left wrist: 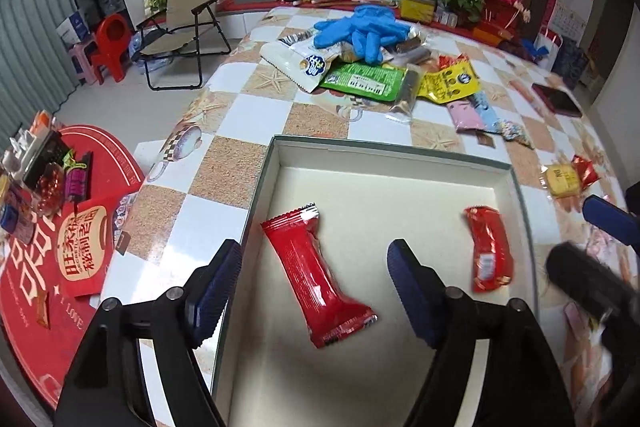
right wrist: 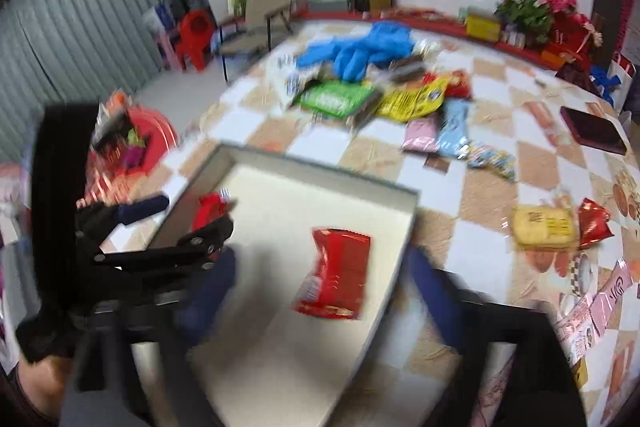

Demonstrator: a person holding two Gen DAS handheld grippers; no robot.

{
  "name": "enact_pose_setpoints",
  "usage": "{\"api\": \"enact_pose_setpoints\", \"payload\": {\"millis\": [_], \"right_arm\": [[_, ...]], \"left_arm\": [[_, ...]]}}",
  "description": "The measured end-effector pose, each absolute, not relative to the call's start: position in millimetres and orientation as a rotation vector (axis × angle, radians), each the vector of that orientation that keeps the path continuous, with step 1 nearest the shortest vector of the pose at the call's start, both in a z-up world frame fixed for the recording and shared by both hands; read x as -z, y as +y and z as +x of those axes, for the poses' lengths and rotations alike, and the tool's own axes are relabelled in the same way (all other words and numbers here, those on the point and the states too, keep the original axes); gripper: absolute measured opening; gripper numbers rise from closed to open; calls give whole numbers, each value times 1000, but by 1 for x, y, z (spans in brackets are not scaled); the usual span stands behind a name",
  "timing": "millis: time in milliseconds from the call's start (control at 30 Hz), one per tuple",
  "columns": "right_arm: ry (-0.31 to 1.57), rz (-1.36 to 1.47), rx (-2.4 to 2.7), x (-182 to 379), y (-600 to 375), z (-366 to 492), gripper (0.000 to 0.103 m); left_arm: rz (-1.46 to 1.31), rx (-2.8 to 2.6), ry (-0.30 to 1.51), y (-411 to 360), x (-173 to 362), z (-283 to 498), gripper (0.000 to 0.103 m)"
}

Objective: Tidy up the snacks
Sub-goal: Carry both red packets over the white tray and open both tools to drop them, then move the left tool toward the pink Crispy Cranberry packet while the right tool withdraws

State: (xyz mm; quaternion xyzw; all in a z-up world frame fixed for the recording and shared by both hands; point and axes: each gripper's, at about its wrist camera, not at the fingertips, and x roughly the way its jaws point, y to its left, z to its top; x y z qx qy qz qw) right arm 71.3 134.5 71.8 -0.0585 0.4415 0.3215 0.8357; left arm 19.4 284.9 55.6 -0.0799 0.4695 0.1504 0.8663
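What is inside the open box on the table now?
Inside the box lie two red snack packets: a long one on the left and a shorter one on the right. Nothing else shows on its pale floor; the near part is covered by the fingers.

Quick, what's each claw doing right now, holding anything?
Left claw: open, holding nothing; red packet lies loose below.
Right claw: open, holding nothing.

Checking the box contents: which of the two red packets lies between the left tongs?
The longer red packet, lying diagonally between the open left tongs. The shorter red packet lies beyond the right-hand finger, near the box wall.
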Motion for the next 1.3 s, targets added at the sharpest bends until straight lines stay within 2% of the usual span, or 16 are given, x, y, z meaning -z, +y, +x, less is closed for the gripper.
{"api": "enact_pose_setpoints", "payload": {"millis": [267,467,633,700,767,1067,1133,1200,1300], "right_arm": [[855,16,-599,-88,41,55,93],[885,1,-365,-53,-68,32,93],[927,-88,-176,-21,-133,24,93],[973,-87,-147,-11,-149,26,93],[987,-82,-145,-3,-158,27,103],[986,-85,-171,0,-157,28,103],[985,-83,-174,0,-158,28,103],[984,-84,-174,0,-158,27,103],[984,-84,-174,0,-158,27,103]], "left_arm": [[-198,-196,945,222,-69,-19,79],[-117,30,941,92,-70,-33,79],[6,95,977,24,-45,-9,79],[10,64,990,22,-35,5,79],[-8,44,993,24,-30,20,79],[27,53,1007,19,-7,55,78],[21,59,990,18,-8,53,73],[37,74,961,17,-9,48,58],[28,81,938,19,-9,35,57]]}}
